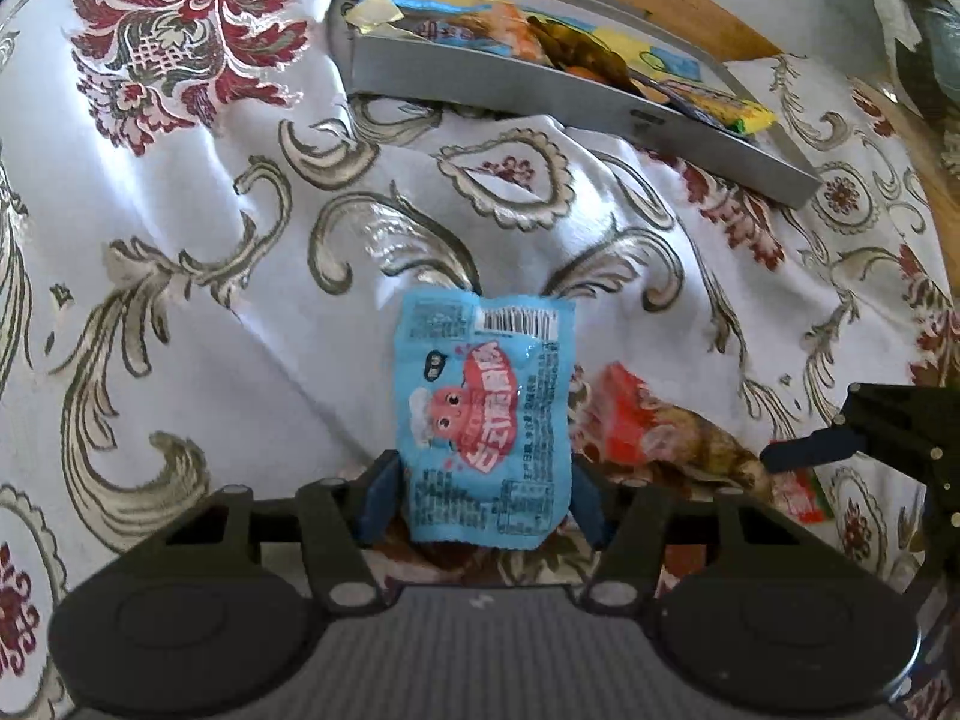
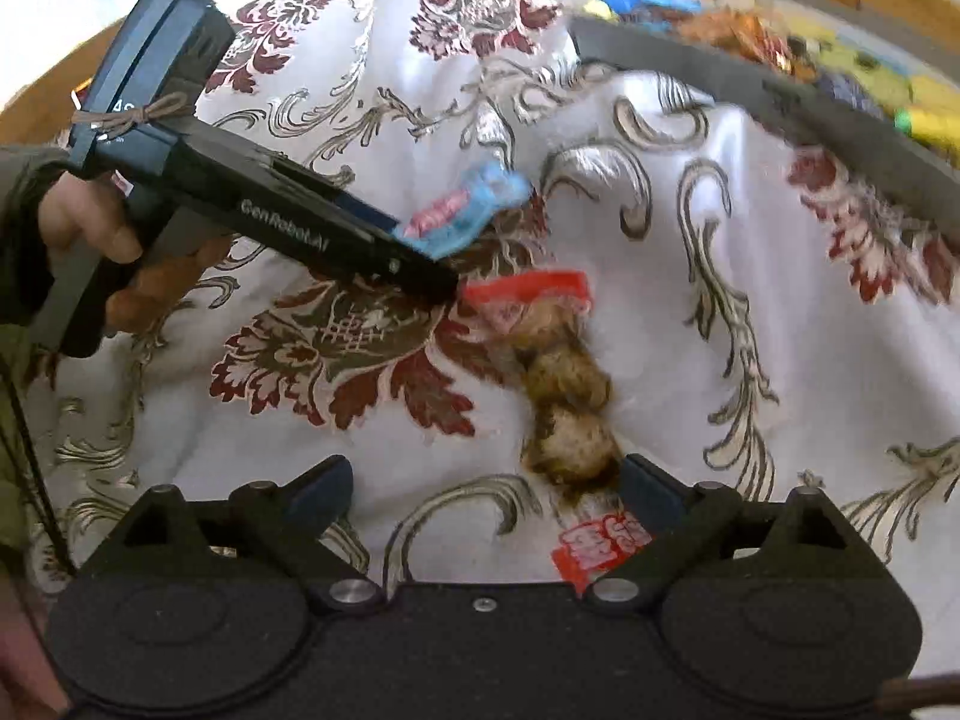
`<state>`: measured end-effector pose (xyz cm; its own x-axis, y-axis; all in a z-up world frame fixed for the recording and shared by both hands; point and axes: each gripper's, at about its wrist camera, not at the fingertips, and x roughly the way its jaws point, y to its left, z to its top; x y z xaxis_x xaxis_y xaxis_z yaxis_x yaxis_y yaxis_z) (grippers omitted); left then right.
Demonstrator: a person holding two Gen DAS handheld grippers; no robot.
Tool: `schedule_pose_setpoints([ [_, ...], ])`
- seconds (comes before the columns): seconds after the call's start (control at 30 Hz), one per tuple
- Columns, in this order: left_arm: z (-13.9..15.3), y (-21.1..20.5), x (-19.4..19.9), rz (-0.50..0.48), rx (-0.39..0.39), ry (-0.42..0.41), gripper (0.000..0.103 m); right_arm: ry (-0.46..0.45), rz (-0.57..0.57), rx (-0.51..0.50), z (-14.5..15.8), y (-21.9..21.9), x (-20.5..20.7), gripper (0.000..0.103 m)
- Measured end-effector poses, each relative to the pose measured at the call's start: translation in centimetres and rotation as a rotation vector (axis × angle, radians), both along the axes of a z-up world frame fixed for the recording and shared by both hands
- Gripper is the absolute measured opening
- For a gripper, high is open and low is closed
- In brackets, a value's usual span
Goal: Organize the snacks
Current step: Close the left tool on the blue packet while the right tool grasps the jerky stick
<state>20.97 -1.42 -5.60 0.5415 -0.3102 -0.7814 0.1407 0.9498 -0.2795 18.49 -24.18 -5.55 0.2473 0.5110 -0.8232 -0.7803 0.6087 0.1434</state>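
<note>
A floral tablecloth (image 1: 198, 192) covers the surface. At its far edge sits a grey tray (image 1: 576, 114) filled with snack packets. The left gripper (image 1: 480, 501) pinches a blue snack packet (image 1: 483, 420) between its jaws. The right gripper (image 2: 486, 489) is spread wide around a red-ended meatball packet (image 2: 558, 396) lying on the cloth.

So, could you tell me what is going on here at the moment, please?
A person holds a gripper in each hand and is sorting snacks on a floral cloth. The left gripper is shut on a blue snack packet, lifted off the cloth. The right gripper is open around the near end of a red packet of brown balls, which lies on the cloth. A grey tray beyond already holds several packets.
</note>
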Motion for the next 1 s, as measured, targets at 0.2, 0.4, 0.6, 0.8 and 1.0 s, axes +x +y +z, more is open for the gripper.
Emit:
schedule_pose_setpoints([
  [0.2, 0.0, -0.2, 0.2, -0.007, 0.014, 0.01, 0.063, -0.076, -0.03, -0.007, 0.0, 0.5, 1.1, 0.091],
  [0.4, -0.2, -0.9, 0.5, -0.015, 0.051, 0.008, 0.063, -0.043, -0.054, -0.014, -1.7, 0.8, 3.1, 0.093],
  [0.6, -0.2, -1.1, 0.3, -0.023, 0.067, 0.002, 0.061, -0.061, -0.091, 0.005, -1.8, 1.0, 1.9, 0.067],
  [0.8, 0.1, -1.2, -0.2, -0.014, 0.069, -0.008, 0.057, -0.089, -0.183, 0.032, -1.4, 0.7, 0.8, 0.045],
  [1.0, 0.3, -0.7, -1.0, 0.0, 0.037, -0.013, 0.056, -0.205, -0.199, -0.021, -1.0, 1.7, -1.3, 0.041],
])
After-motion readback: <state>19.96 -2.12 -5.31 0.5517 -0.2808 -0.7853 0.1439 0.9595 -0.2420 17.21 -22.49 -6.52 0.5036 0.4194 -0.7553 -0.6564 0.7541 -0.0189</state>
